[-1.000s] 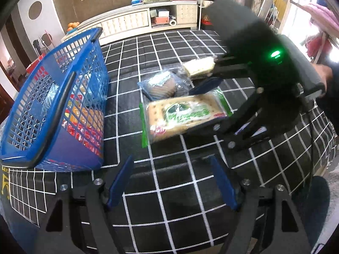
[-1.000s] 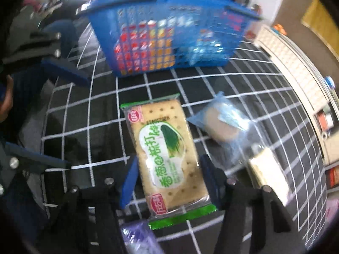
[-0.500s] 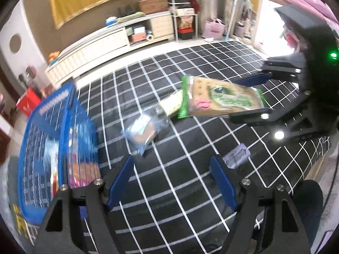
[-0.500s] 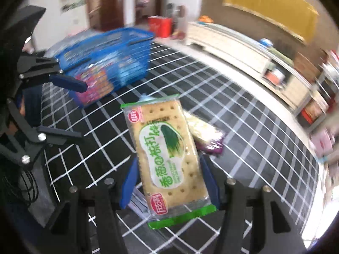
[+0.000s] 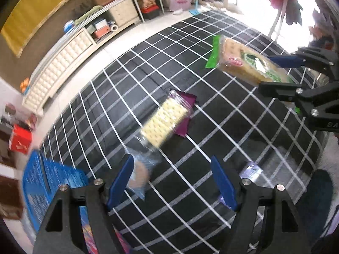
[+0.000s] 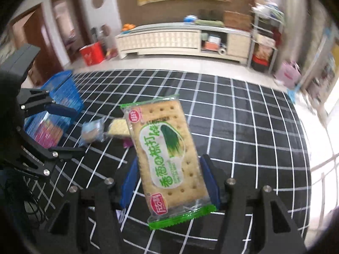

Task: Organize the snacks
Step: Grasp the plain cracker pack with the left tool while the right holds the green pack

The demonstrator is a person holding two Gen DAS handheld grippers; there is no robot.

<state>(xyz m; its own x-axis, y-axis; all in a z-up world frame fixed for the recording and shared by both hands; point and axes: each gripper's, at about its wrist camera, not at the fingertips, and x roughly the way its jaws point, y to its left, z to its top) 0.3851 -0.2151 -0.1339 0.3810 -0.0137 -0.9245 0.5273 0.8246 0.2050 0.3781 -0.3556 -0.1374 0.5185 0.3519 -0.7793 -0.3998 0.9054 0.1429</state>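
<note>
My right gripper [image 6: 168, 182] is shut on a green-edged cracker packet [image 6: 167, 154] and holds it in the air above the black grid tablecloth [image 6: 243, 131]; the packet also shows in the left wrist view [image 5: 243, 63]. My left gripper [image 5: 173, 182] is open and empty above the cloth. A pale cracker packet [image 5: 165, 120] with a purple wrapper end lies on the cloth, with a clear blue-tinted pastry packet [image 5: 139, 171] beside it. The blue basket [image 5: 53, 182] holding snacks stands at the left edge, and it also shows in the right wrist view [image 6: 57, 110].
A small purple sachet [image 5: 251, 171] lies near the table's front right edge. A white low cabinet [image 6: 180, 40] and shelves stand across the floor behind the table. A red box [image 6: 92, 53] sits on the floor.
My right gripper has lifted the green cracker packet off the cloth and carried it up and to the right. Both views have swung away, so the basket has slid to the left edge.
</note>
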